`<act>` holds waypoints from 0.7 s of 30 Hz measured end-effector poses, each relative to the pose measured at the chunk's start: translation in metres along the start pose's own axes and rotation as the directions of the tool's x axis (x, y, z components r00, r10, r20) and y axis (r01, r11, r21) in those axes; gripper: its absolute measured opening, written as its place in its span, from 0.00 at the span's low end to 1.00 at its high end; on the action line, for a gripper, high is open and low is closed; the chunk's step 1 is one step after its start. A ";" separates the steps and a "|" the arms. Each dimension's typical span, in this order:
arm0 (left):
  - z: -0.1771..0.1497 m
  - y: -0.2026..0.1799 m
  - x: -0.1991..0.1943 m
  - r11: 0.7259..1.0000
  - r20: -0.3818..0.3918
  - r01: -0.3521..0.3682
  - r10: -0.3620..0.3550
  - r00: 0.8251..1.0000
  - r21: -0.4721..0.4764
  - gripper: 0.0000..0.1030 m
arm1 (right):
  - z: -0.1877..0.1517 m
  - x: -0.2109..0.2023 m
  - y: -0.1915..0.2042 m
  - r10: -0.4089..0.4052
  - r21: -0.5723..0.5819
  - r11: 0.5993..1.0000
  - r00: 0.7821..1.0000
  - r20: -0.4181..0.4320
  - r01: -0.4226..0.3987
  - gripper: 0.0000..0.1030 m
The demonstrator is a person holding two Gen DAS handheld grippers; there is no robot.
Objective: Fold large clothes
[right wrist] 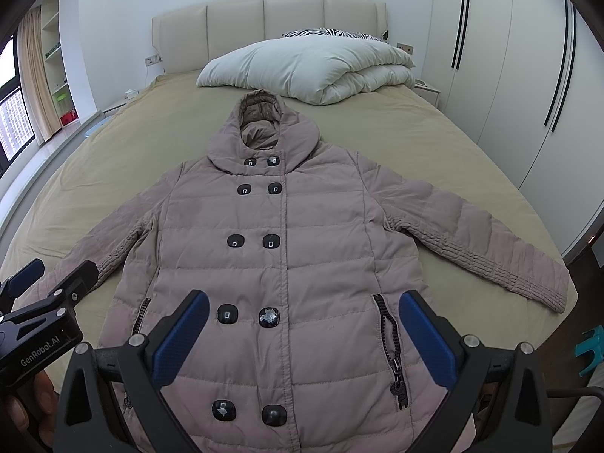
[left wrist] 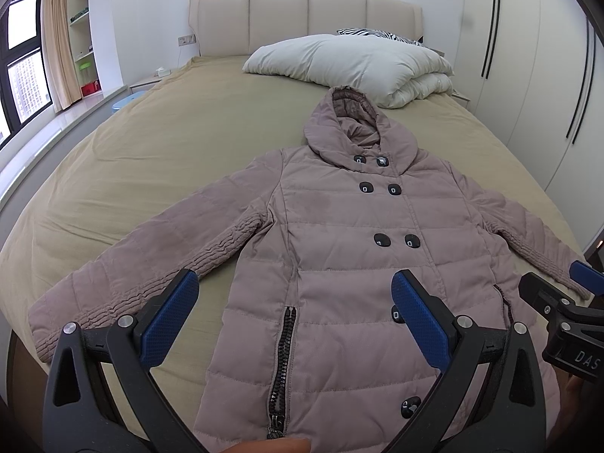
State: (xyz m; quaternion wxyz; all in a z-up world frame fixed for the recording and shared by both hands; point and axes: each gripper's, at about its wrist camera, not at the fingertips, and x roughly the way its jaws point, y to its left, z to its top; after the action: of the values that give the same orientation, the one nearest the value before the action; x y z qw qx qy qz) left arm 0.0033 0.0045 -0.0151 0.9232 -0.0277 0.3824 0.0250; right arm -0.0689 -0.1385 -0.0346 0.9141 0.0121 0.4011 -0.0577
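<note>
I'm looking down a bed (left wrist: 158, 158) covered by a tan sheet, with a padded beige headboard (left wrist: 305, 19) at the far end, a white wardrobe (left wrist: 528, 75) along its right side and a window (left wrist: 22, 64) with a beige curtain (left wrist: 56, 37) on the left. At the head of the bed lies one folded white duvet (right wrist: 309, 68) with one zebra-striped pillow (right wrist: 332, 33) behind it. One mauve padded coat (right wrist: 287, 264) lies flat, front up, in the middle of the bed, hood (right wrist: 262, 128) toward the headboard, hem at the near edge, its two sleeves spread toward the left and right edges. I count ten dark buttons in five pairs and two zipped pockets. My left gripper (left wrist: 294, 317) and right gripper (right wrist: 304, 336) both hover over the hem with fingers spread wide, holding nothing.
</note>
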 end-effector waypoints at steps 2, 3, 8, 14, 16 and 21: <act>0.000 0.000 0.000 1.000 -0.001 0.001 -0.001 1.000 -0.002 1.00 | 0.000 0.000 0.000 -0.001 0.000 1.000 1.000 -0.001 0.001 1.00; 0.000 0.001 0.000 1.000 -0.001 0.002 -0.002 1.000 -0.002 1.00 | 0.000 0.001 -0.001 0.000 0.001 1.000 1.000 -0.002 0.000 1.00; 0.000 0.000 0.001 1.000 -0.001 0.001 -0.001 1.000 -0.002 1.00 | -0.003 0.004 -0.002 -0.001 0.002 1.000 1.000 -0.004 0.001 1.00; 0.000 0.001 0.001 1.000 -0.001 0.001 -0.001 1.000 -0.002 1.00 | -0.004 0.006 -0.002 0.001 0.002 1.000 1.000 -0.008 -0.001 1.00; 0.000 0.001 0.002 1.000 0.002 -0.004 0.004 1.000 -0.001 1.00 | -0.006 0.007 -0.003 0.001 0.004 1.000 1.000 -0.010 -0.001 1.00; -0.002 0.000 0.009 1.000 -0.003 -0.008 0.008 1.000 -0.013 1.00 | -0.007 0.014 -0.013 0.029 0.038 0.999 0.999 -0.014 -0.028 1.00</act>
State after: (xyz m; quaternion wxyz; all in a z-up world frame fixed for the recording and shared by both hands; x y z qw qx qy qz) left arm 0.0082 0.0049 -0.0226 0.9224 -0.0322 0.3838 0.0309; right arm -0.0659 -0.1518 -0.0490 0.9115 0.0356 0.4065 -0.0523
